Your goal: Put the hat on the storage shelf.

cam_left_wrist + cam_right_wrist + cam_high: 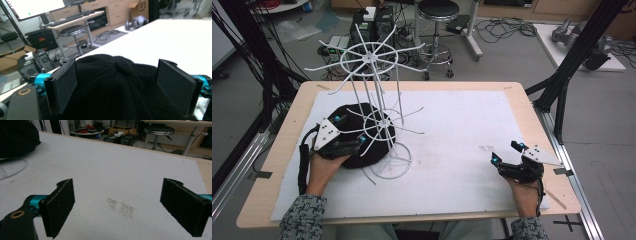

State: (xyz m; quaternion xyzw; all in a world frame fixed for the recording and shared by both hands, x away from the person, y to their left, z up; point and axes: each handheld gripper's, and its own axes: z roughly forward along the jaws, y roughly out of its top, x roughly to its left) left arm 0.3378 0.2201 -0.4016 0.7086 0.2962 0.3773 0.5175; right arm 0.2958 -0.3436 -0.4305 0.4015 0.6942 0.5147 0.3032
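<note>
A black knit hat (357, 150) lies on the white mat (452, 125) at the left, against the foot of a white wire rack (377, 100). My left gripper (350, 130) is at the hat's near-left side. In the left gripper view it (122, 85) is open, with its jaws standing wide on either side of the hat's crown (117, 82). My right gripper (506, 152) hovers open over the bare mat at the right. Nothing lies between its jaws in the right gripper view (117, 207), where the hat (17, 137) sits far off at top left.
The rack's round base ring (393, 162) rests on the mat beside the hat, and its spoked top wheel (369, 57) overhangs the table's far left. Thin wire arms stick out sideways. A faint grey smudge (121, 207) marks the mat. The wooden table edge (532, 115) runs at the right.
</note>
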